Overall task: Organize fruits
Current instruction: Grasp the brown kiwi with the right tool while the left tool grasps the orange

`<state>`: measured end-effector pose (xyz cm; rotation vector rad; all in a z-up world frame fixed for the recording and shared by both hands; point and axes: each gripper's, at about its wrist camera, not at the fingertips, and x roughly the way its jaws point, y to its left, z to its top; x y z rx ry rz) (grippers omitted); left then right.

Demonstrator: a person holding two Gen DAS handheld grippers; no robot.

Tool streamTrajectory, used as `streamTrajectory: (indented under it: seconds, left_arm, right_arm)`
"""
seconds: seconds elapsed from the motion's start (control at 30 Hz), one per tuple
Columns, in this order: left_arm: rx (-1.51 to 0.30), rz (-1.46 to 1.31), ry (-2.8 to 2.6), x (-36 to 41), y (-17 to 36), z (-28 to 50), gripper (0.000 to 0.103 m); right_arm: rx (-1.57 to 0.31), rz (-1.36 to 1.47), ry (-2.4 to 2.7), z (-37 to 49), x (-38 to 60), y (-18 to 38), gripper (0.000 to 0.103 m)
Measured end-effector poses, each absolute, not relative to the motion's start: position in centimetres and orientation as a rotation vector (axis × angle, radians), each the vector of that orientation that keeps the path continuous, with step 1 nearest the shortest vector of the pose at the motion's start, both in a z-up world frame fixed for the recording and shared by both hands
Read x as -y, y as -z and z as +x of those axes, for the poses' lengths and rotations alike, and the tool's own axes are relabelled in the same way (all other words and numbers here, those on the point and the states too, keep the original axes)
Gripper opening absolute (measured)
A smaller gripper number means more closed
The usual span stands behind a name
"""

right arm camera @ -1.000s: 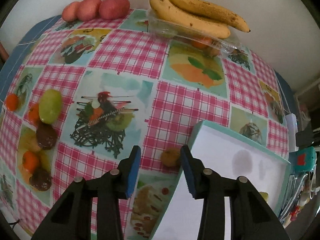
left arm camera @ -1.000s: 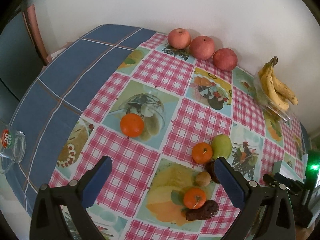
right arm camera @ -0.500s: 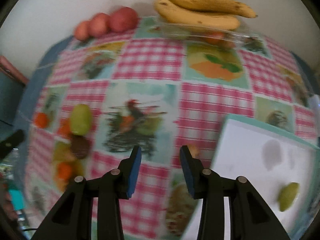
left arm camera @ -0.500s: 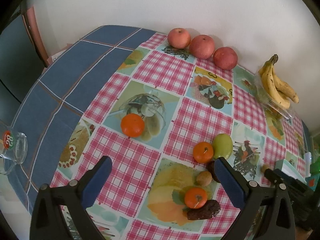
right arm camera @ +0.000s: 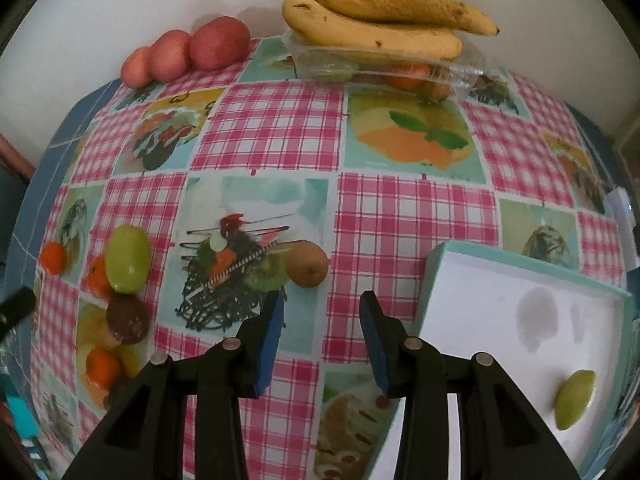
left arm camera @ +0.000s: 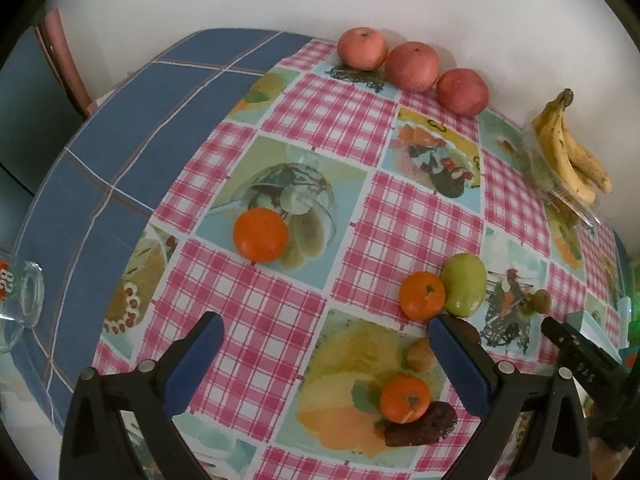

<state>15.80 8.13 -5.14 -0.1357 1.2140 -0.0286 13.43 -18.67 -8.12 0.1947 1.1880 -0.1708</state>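
Against a plain white wall, the surface (right arm camera: 416, 216) wears a pink-checked cloth with fruit prints. Apples (left arm camera: 412, 66) and bananas (right arm camera: 380, 20) line its far edge. The right hand-held gripper (right arm camera: 322, 320) hangs released just short of a kiwi (right arm camera: 307, 263), beside a white tray (right arm camera: 440, 280). The left hand-held gripper (left arm camera: 324, 344) spreads wide above oranges (left arm camera: 405, 398).

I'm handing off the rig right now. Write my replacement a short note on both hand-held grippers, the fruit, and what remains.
Left hand-held gripper: open, empty, above the oranges.
Right hand-held gripper: open, empty, just short of the brown kiwi on the cloth.
Done: one green fruit lies in the white tray.
Left: kiwi, large green fruit, three oranges, one lying apart, and dark brown fruits remain loose. Apples and bananas sit by the wall.
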Motion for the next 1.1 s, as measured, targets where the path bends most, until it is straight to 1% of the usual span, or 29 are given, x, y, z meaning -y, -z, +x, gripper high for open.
streamTrajectory:
  seconds: [0.17,0.37,0.63,0.93,1.1]
  left_arm:
    - [-1.212,-0.152,-0.028,-10.2,5.4,16.6,0.103]
    - [-1.201,-0.218,-0.088,-12.8,5.2,17.7,0.103]
    - [-1.193,-0.268,-0.099,-13.6,4.9,18.5,0.103]
    - [-1.177,-0.323,-0.11,-14.2,4.7,18.8,0.103]
    - [-1.202,-0.328,-0.121,-14.5,5.9,19.8,0.102]
  right_arm:
    - [-1.16,0.237,0.174,13.7,18.8,8.1,0.041]
    - [-1.171,0.311,0.176,14.0,19.8,8.7,0.041]
    - [-1.143,0.438,0.141,14.5,20.4,8.0,0.041]
    - [-1.122,0.404,0.084,15.5,17.6,6.8,0.041]
    - [-1.145,0.382,0.08,16.0,16.7,7.2,0.041]
